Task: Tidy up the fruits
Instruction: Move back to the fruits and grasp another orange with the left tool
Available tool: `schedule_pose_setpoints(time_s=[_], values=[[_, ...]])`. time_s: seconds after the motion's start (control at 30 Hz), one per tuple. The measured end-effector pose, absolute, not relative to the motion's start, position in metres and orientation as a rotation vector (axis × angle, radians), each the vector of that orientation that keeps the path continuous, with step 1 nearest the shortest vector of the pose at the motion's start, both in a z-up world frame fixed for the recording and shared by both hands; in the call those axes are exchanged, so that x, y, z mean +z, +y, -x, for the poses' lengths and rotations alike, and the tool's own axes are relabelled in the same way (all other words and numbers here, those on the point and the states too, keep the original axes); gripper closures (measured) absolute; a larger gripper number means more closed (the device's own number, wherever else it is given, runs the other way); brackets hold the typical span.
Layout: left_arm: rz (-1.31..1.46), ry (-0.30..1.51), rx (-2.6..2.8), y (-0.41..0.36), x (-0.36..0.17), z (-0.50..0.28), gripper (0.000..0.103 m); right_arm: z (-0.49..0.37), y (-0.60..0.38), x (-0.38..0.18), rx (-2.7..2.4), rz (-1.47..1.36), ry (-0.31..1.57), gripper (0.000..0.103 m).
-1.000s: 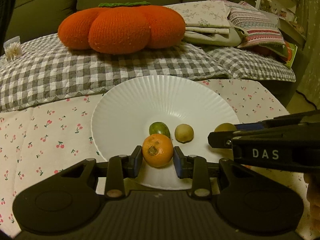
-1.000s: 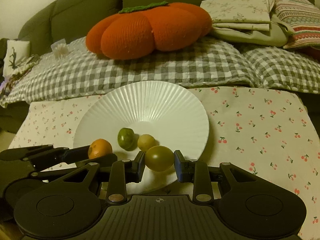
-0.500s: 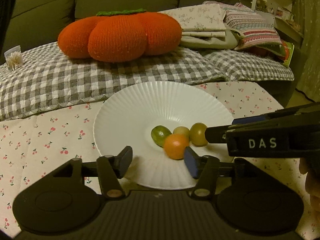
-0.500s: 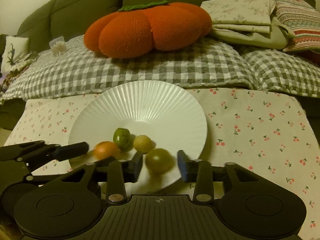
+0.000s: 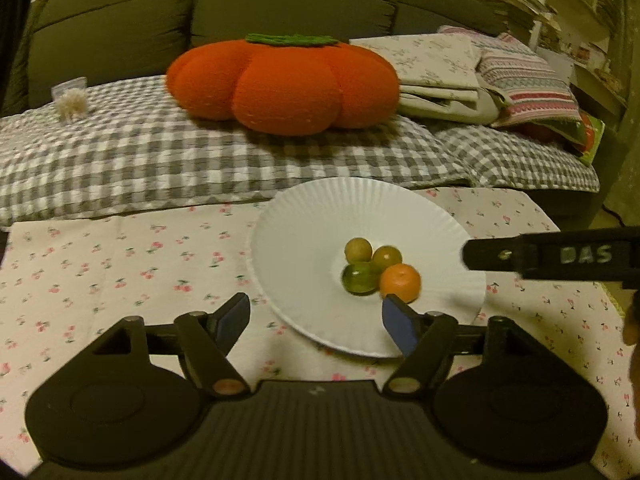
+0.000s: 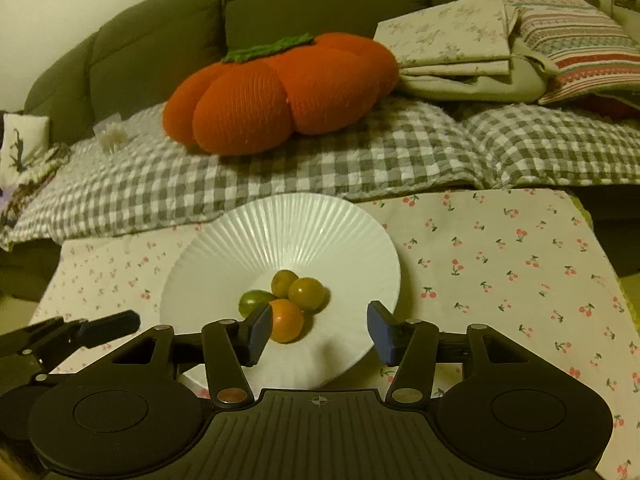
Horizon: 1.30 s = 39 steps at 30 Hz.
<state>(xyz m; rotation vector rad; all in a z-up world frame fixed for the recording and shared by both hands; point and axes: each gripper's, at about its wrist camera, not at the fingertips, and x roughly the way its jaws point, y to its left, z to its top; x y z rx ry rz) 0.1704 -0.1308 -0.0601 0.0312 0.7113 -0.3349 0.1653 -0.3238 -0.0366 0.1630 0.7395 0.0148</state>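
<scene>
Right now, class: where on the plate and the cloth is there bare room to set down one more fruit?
The white plate is bare across its far half and left side. The cherry-print cloth lies bare right of the plate. Crowded: the plate's centre, where four fruits cluster, and its near rim by both open grippers.

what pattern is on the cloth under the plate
Pale cloth printed with small red cherries on green stems, under the white ribbed plate; clearest in the right wrist view.

Black tool (image 5: 316, 320) (blue pads (image 5: 398, 330))
</scene>
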Motion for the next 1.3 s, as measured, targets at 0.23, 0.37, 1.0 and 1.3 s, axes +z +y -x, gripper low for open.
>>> schedule_pose_setpoints(time_s=[0.23, 0.37, 1.0, 1.3], values=[[-0.013, 0.730, -0.255, -0.103, -0.050, -0.160, 0.022, -0.145, -0.318, -0.023, 0.034, -0.207, 0.709, 0.042], [0.011, 0.738, -0.228, -0.087, -0.042, -0.153, 0.018, -0.133, -0.311, -0.018, 0.056, -0.207, 0.699, 0.033], [0.118, 0.762, -0.151, -0.010, -0.032, -0.127, 0.013, -0.102, -0.314, 0.009, 0.079, -0.265, 0.607, 0.031], [0.150, 0.823, -0.114, 0.009, -0.055, -0.115, 0.021, -0.093, -0.276, -0.002, 0.190, -0.184, 0.659, 0.031]])
